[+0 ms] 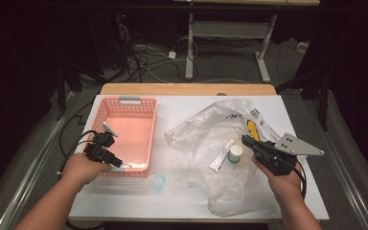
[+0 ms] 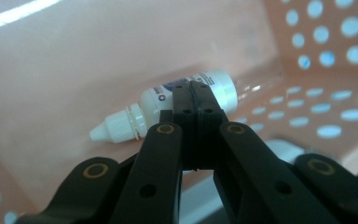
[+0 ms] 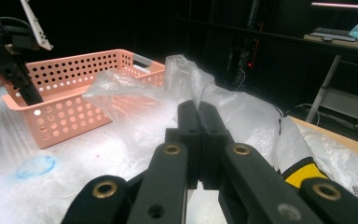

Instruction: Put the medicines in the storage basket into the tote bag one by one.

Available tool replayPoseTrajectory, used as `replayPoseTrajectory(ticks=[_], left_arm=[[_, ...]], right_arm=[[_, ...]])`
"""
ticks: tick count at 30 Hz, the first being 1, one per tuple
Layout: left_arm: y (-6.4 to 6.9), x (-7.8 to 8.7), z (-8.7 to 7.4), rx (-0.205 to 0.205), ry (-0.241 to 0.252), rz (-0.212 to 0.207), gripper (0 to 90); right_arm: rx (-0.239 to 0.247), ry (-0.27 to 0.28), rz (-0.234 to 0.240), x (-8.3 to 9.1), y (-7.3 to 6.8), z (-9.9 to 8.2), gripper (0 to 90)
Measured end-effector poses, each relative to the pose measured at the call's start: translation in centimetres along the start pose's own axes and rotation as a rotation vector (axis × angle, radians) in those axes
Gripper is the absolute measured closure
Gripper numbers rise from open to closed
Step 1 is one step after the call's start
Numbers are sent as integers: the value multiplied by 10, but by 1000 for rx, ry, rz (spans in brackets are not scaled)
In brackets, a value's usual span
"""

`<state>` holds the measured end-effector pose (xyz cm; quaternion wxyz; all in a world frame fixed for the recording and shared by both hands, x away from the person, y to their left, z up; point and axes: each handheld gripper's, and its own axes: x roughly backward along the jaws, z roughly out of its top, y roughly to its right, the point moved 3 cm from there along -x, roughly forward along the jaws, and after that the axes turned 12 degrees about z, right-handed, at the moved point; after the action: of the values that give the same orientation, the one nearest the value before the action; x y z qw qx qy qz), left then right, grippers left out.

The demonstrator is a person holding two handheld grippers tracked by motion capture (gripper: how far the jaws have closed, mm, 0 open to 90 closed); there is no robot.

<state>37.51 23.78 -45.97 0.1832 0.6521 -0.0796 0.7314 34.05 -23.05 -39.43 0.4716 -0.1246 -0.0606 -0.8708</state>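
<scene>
One white dropper bottle (image 2: 177,100) lying in pink basket (image 1: 106,108), both tongs closed, empty

- Small round translucent blue disc (image 1: 158,182), flat on the white table top (image 1: 124,203), at 7 o'clock.
- Tangled black and white cables (image 1: 139,57) on the floor, 11 o'clock.
- White metal desk frame (image 1: 189,48), 12 o'clock.

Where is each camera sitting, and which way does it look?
High view: above the table, looking forward and down; both forearms, left gripper and right gripper show.
Left gripper view: on the left gripper, looking into the pink basket at a small white bottle; shut jaws.
Right gripper view: on the right gripper, facing the plastic bag.
All share the basket.
</scene>
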Motion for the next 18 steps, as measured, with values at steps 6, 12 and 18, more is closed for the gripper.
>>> replayPoseTrajectory(ticks=[6, 12, 18], left_arm=[[-11, 4, 17, 73, 170, 107, 878], [-10, 14, 9, 54, 201, 80, 877], [-1, 5, 4, -39, 86, 71, 877]], right_arm=[[0, 0, 0, 0, 2, -1, 900], [-9, 0, -3, 0, 2, -1, 900], [5, -1, 2, -1, 0, 0, 900]])
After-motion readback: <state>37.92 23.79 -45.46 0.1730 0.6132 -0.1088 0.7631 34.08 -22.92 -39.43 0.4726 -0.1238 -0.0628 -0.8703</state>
